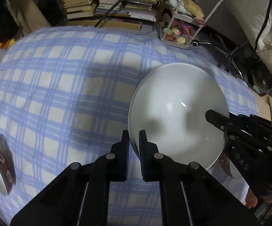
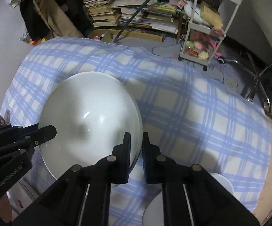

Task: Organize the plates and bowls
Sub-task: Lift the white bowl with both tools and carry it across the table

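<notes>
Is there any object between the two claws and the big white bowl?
Nothing visible stands between them. The left claw is shut on one side of the white bowl rim, and the right claw is shut on the opposite side, on the checked cloth.

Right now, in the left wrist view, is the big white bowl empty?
Yes, the big white bowl shows only bare glazed interior with shadows and a glint, nothing inside except a tip of the right tongs reaching in over its rim.
</notes>
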`<state>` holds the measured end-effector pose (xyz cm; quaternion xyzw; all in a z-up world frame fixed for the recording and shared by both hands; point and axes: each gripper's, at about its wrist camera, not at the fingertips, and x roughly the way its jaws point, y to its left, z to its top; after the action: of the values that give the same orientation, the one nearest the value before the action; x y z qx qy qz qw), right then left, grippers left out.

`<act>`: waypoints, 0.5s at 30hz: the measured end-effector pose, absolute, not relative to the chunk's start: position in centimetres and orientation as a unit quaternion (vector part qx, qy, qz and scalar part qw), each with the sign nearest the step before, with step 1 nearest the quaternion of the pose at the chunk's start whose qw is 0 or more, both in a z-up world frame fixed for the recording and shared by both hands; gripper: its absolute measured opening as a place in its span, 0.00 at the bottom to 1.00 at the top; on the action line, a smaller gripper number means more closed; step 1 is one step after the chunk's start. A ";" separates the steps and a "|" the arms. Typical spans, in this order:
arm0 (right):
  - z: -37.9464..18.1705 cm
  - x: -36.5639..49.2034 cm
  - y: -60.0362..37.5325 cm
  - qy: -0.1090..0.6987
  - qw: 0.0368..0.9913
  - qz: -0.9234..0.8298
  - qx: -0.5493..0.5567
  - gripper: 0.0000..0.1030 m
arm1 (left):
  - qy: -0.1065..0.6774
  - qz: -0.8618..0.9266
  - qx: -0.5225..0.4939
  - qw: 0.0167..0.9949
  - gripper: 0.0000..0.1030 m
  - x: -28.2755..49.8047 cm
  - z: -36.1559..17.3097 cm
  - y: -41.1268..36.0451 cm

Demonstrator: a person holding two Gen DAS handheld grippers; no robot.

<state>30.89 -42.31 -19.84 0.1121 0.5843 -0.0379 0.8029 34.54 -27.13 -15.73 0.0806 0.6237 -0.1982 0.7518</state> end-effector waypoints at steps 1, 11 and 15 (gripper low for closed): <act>-19.5 30.7 -42.2 0.584 0.803 -0.036 0.117 0.12 | 0.626 -0.196 0.076 0.751 0.10 34.3 -15.7 -26.8; -17.7 27.3 -40.7 0.593 0.794 -0.057 0.124 0.12 | 0.617 -0.206 0.095 0.753 0.10 30.3 -12.5 -25.7; -16.5 25.4 -39.4 0.591 0.797 -0.057 0.111 0.12 | 0.610 -0.206 0.101 0.758 0.10 28.5 -11.0 -24.9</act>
<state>25.41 -39.45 -16.50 0.1110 0.5906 -0.0573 0.7973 28.55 -24.92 -11.02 0.1007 0.6102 -0.2065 0.7582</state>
